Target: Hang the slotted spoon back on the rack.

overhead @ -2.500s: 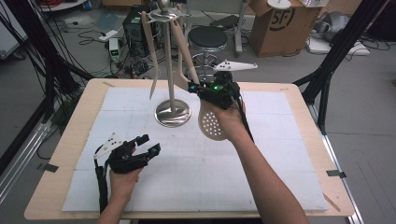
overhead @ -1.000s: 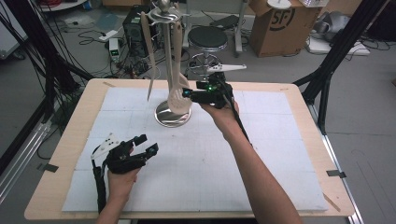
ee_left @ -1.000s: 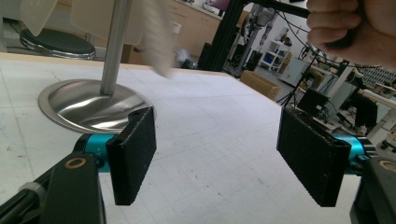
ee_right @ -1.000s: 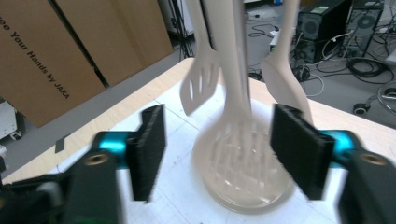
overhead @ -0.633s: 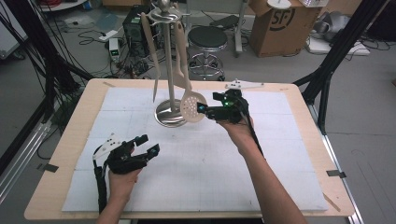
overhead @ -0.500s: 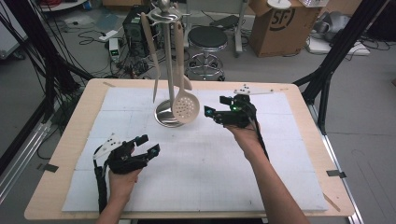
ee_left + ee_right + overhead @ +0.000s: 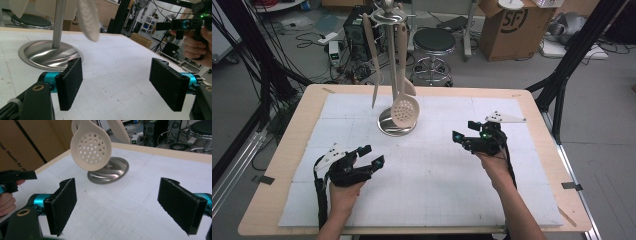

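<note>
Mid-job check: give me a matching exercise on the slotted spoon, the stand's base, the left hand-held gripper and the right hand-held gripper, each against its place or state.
Things:
1. slotted spoon
2. stand base
3. left hand-held gripper
4. right hand-held gripper

Places or states:
A. jaws open, empty, over the mat's right part
B. hanging from the stand
C. shiny metal disc resting on the white mat
D. jaws open, empty, near the mat's front left

Pairs: 1-B, 2-C, 3-D, 4-A
</note>
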A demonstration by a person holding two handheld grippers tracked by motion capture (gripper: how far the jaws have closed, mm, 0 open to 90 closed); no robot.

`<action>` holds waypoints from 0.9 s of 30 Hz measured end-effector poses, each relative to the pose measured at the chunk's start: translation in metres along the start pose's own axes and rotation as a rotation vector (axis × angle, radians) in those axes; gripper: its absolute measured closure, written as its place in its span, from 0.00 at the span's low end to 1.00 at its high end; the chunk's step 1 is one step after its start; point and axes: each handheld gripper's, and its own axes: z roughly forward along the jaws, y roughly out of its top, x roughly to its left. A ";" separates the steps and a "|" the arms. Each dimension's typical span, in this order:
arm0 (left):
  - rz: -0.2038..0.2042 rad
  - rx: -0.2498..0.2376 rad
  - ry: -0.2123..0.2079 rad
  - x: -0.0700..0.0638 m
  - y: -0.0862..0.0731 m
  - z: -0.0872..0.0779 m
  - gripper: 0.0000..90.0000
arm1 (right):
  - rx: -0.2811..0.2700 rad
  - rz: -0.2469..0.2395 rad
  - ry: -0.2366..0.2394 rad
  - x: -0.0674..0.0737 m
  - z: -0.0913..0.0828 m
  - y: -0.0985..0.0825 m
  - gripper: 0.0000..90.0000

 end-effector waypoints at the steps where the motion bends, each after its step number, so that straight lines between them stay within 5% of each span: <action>1: 0.002 0.001 0.001 0.000 0.000 0.000 0.30 | 0.010 0.005 -0.004 -0.001 -0.002 -0.003 0.17; 27: 0.015 0.047 0.013 -0.002 -0.006 0.005 0.29 | -0.021 0.021 -0.032 -0.023 -0.040 -0.050 0.13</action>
